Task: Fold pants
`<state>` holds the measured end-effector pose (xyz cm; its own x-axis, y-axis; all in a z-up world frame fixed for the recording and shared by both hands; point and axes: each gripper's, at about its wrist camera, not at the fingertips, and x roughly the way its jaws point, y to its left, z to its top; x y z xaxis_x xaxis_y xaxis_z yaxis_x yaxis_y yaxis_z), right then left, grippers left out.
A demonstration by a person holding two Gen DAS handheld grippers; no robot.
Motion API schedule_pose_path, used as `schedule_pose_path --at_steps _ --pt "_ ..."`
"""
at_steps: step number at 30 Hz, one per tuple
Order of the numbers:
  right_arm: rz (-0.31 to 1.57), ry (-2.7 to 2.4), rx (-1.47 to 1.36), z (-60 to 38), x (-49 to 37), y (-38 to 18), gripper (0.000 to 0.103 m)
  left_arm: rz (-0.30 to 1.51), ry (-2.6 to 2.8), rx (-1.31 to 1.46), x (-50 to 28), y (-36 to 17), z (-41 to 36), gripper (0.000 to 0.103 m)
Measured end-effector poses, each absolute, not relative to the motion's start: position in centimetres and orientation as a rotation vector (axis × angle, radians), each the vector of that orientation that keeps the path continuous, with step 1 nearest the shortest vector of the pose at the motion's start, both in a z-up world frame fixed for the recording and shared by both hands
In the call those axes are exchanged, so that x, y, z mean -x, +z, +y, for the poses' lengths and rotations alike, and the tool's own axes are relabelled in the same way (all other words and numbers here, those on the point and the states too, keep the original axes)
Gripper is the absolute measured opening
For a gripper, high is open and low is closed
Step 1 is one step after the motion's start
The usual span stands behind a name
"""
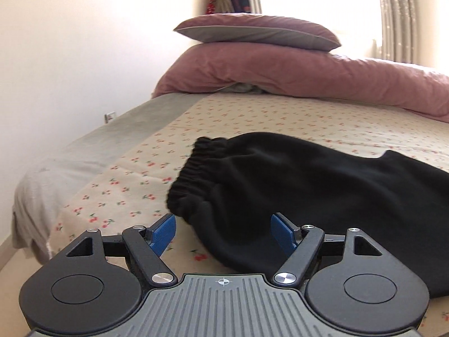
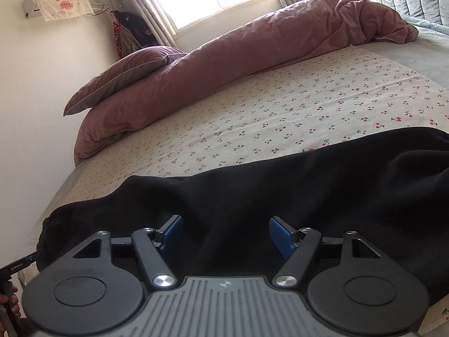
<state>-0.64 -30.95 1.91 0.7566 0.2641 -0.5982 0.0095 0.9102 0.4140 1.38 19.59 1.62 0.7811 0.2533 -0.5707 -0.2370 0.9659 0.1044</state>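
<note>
Now the black pants (image 1: 294,185) lie lengthwise across the bed (image 2: 280,106), just ahead of both empty, wide-open hand-held grippers, waistband (image 1: 193,168) nearer the left hand-held gripper (image 1: 223,231)

A wide bed (image 2: 426,53) with a grey cover carries a cream cotton sheet printed with small red cherries (image 2: 280,112). On the sheet lie black fleece pants with a gathered elastic waistband (image 1: 294,185), flat and doubled. A rumpled dusty-pink duvet (image 2: 252,47) lies along the far side, a matching pink pillow (image 1: 258,29) on it
</note>
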Motion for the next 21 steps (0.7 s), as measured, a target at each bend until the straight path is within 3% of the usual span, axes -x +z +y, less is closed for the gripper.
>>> schedule_pose_path --at_steps 1,3,5,6,7,13,19,21 --pt "0.712 0.145 -0.407 -30.8 0.5 1.8 0.071 0.632 0.289 -0.015 -1.5 1.3 20.4 0.074" --pt "0.724 0.145 -0.401 -30.5 0.3 1.6 0.071 0.651 0.316 0.02 -1.8 0.8 21.4 0.063" --pt "0.739 0.145 -0.395 -30.4 0.2 1.4 0.071 0.66 0.319 0.052 -2.1 0.2 22.2 0.035" --pt "0.746 0.146 -0.39 -30.3 0.1 1.3 0.071 0.663 0.302 0.069 -2.2 0.0 22.4 0.027" --pt "0.754 0.145 -0.384 -30.2 0.0 1.2 0.071 0.662 0.274 0.094 -2.4 -0.1 22.5 0.011" --pt "0.786 0.135 -0.343 -30.0 0.0 0.8 0.071 0.526 0.338 0.009 -2.5 1.7 21.9 0.009" --pt "0.847 0.088 -0.304 -30.7 0.1 -0.3 0.071 0.757 0.338 -0.049 -4.7 -1.5 23.1 0.013" --pt "0.85 0.091 -0.303 -30.9 0.1 -0.4 0.071 0.757 0.337 -0.096 -4.3 -1.4 22.4 0.014"
